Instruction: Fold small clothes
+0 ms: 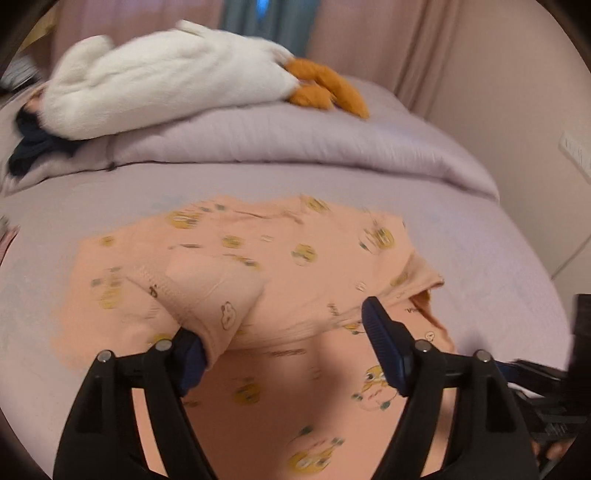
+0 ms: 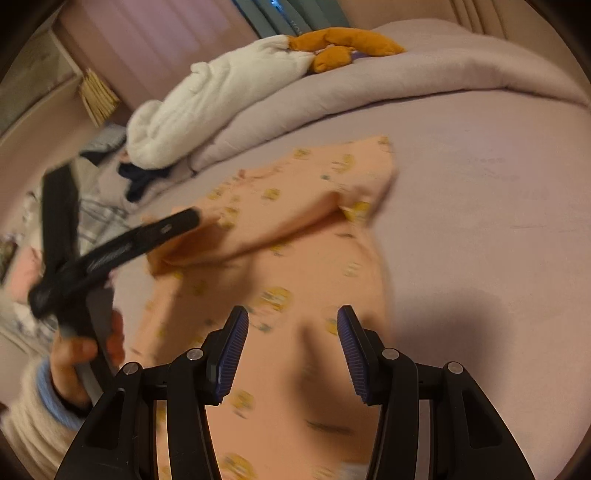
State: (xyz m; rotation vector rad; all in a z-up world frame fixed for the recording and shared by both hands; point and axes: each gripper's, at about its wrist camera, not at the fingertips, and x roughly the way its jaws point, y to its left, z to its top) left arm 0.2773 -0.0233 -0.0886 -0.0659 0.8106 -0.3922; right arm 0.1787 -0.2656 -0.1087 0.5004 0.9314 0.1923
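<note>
Peach garment (image 1: pixel 258 266) flat on bed (image 1: pixel 498 258); left gripper (image 1: pixel 284 339) fingers wide, sleeve draped over one; right gripper (image 2: pixel 291 350) half-open, empty.

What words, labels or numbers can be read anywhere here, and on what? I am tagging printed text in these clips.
No text can be read for sure.
Peach garment: small dark script beside the yellow cartoon prints, too blurred to read.
Teal curtain: a few pale marks, possibly letters, too small to read.
Wall switch plate: no legible marking.
Left gripper and right gripper: no label visible.
</note>
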